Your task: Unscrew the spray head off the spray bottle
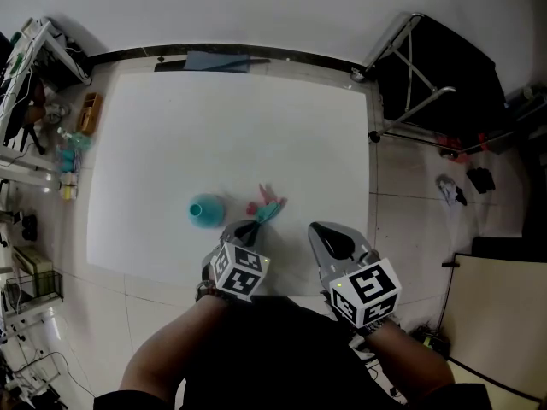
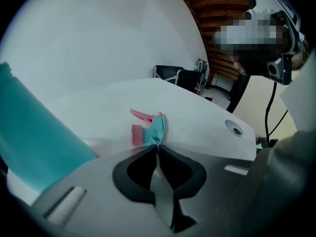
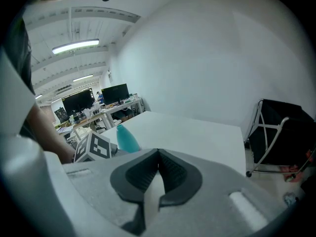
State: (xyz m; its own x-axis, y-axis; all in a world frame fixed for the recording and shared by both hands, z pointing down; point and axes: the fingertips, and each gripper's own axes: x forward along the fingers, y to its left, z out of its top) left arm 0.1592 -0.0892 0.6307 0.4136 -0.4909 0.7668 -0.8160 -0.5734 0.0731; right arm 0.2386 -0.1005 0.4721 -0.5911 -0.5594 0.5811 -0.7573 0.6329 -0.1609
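1. In the lower centre of the left gripper view, the left gripper [image 2: 157,146] has its jaws pinched together on the teal end of the spray head [image 2: 149,127].
2. The right gripper [image 3: 158,154] has its jaws closed together on nothing.
3. Left of centre in the head view, the spray bottle [image 1: 206,210] stands upright on the white table [image 1: 231,118], apart from the spray head.

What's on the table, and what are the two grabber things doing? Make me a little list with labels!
table: white, with two things on it
bottle: teal, standing upright, top open
spray head: pink and teal, off the bottle, lying on the table beside it, not touching it
left gripper: jaws closed on the teal end of the spray head
right gripper: jaws together, nothing between them
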